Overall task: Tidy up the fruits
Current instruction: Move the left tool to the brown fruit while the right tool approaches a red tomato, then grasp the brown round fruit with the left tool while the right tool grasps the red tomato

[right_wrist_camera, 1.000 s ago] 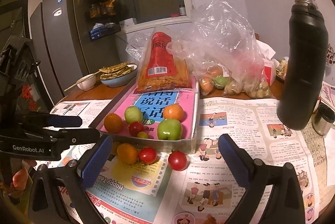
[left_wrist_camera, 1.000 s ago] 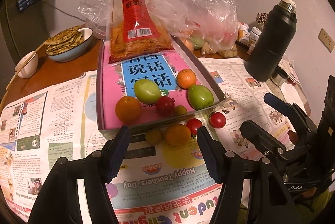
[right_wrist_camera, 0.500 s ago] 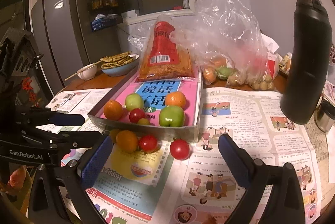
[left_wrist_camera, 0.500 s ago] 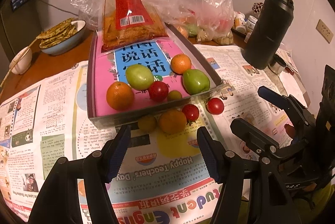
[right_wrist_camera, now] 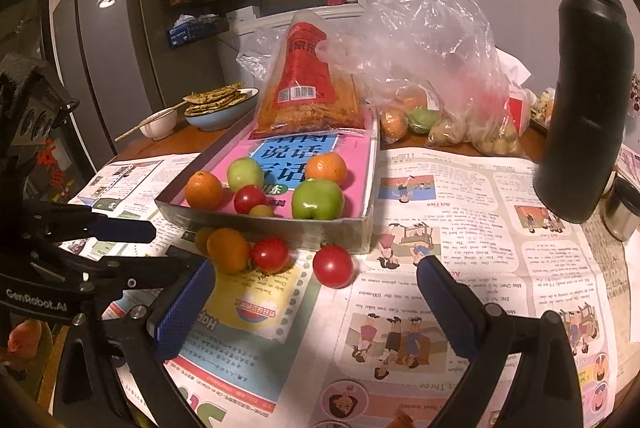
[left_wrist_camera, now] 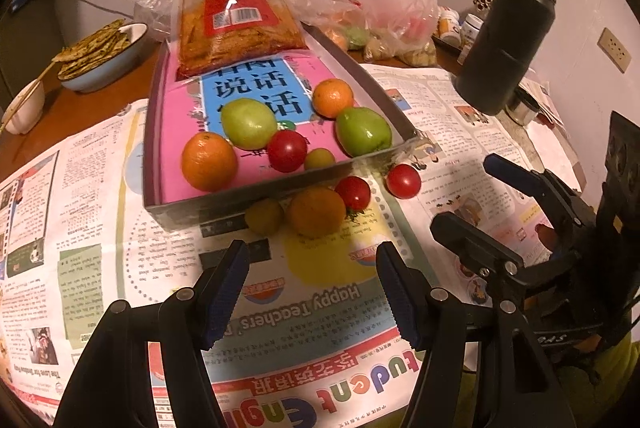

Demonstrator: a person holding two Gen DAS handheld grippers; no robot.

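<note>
Currently both sets of jaws stand spread and empty: left gripper [left_wrist_camera: 312, 292], right gripper [right_wrist_camera: 312, 302]. Four loose fruits lie on the newspaper just ahead of my left jaws, against the tray [left_wrist_camera: 192, 214] wall: a yellow-green fruit [left_wrist_camera: 264, 216], an orange [left_wrist_camera: 316, 211] and two tomatoes [left_wrist_camera: 353, 192] (one apart, to the right). Risk: round fruit rolls. An off-centre closure on the orange would squirt it sideways into its touching neighbours; excess pressure would split a tomato.
</note>
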